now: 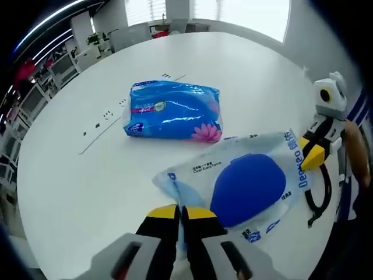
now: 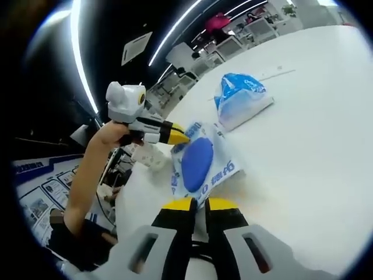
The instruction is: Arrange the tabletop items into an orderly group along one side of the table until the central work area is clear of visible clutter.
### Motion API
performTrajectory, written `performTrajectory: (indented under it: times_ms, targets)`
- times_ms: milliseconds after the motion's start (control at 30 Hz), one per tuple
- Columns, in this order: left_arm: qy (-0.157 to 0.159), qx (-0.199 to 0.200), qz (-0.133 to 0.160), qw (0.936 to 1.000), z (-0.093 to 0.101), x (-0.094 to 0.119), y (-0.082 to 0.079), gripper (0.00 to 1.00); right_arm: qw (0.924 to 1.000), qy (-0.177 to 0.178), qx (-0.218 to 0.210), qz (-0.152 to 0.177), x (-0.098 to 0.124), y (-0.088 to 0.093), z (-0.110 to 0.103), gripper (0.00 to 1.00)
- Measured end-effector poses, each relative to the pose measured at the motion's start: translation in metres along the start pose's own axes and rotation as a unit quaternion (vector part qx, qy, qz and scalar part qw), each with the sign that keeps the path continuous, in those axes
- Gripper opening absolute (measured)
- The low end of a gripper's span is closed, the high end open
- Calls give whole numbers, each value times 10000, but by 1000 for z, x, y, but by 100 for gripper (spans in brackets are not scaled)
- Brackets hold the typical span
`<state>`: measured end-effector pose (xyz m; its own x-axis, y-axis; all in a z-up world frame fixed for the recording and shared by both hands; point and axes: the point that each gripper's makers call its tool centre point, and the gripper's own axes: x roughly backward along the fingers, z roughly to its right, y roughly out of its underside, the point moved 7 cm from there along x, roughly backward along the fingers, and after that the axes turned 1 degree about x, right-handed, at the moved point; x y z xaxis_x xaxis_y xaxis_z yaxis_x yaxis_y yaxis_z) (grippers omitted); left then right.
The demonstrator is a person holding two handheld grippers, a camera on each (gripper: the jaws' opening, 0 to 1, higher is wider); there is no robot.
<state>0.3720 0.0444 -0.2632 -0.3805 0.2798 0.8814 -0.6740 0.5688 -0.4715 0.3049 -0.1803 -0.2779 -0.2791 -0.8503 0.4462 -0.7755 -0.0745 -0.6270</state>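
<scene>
Hand-held grippers, left (image 1: 180, 214) and right (image 2: 199, 205), are pinching opposite edges of wipes pack (image 1: 247, 185), carrying it off the worktop (image 1: 70, 186).

I see left gripper view bright, even; daylight from windows (image 1: 204, 11) at far end, blown out to white. White table (image 1: 245, 76) reflects soft sheen, shadows faint under blue tissue pack (image 1: 173, 109). Glare streaks on wipes pack (image 1: 245, 184) film. Strong fisheye bending at edges, own jaws at bottom slightly soft. Right gripper view has harsher contrast: table near overexposed, room behind dark, ceiling light strips (image 2: 78, 52) curved by lens. Background furniture blurred, I think motion blur, cannot be sure
</scene>
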Motion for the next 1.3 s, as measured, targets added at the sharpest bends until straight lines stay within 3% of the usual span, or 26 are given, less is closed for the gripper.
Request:
performTrajectory:
  times_ms: [433,767,1300]
  targets:
    - [35,-184,-15,9998,8,13,2,0,9997,-71,-131,207,11,-2,-5,0]
    - [-16,-322,-59,9995,13,27,5,0,9998,-109,-95,163,16,-6,-14,0]
    - [1,-476,-177,9987,14,32,10,0,9998,91,-83,179,17,-5,-15,0]
